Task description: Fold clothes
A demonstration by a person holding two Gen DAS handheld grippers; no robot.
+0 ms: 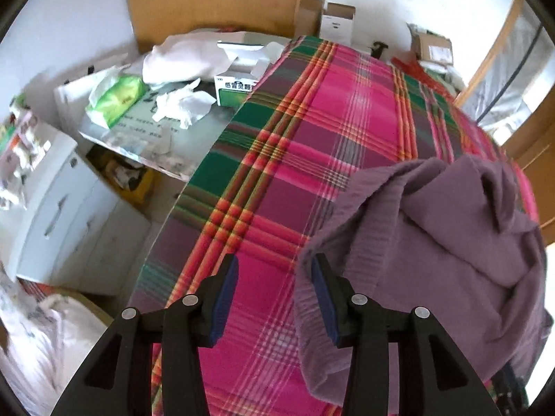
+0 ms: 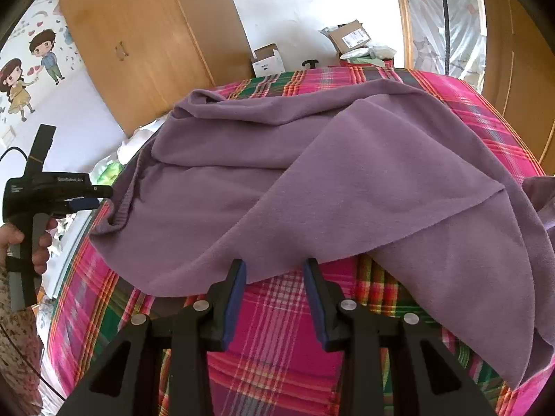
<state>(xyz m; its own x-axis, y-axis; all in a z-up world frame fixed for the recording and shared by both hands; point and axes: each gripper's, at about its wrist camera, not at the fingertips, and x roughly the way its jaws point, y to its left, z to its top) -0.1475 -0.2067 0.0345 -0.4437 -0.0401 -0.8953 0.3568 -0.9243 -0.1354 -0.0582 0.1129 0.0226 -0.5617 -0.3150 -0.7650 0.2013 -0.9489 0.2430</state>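
Closest to the left wrist camera is the left gripper (image 1: 274,294), with its two blue pads apart and only the bed sheet (image 1: 295,159) between them. One pad sits right at the ribbed edge of the purple sweater (image 1: 451,249), but the pads do not pinch it. In the right wrist view the right gripper (image 2: 274,287) has its pads apart too, and they point at the near edge of the sweater (image 2: 312,180); I cannot tell if the tips touch the cloth. The sweater lies bunched and creased on the bed, spread across the far and right part of the sheet. The sheet is bright pink with green, orange and white checks and it covers the whole bed. At the left edge of the right wrist view a hand (image 2: 38,242) holds the grey handle of the left gripper (image 2: 86,197), just beside the sweater's ribbed hem. Beside the bed is a messy side table (image 1: 138,138) with a green pack of tissues (image 1: 114,100), crumpled white tissues (image 1: 184,104) and a green and white box (image 1: 236,86). A white cabinet (image 1: 69,215) with drawers stands near it. Behind the bed is a tall wooden wardrobe (image 2: 138,41). Cardboard boxes (image 2: 350,36) sit by the white wall. A cartoon sticker (image 2: 31,69) of two children is on the wall at the left.
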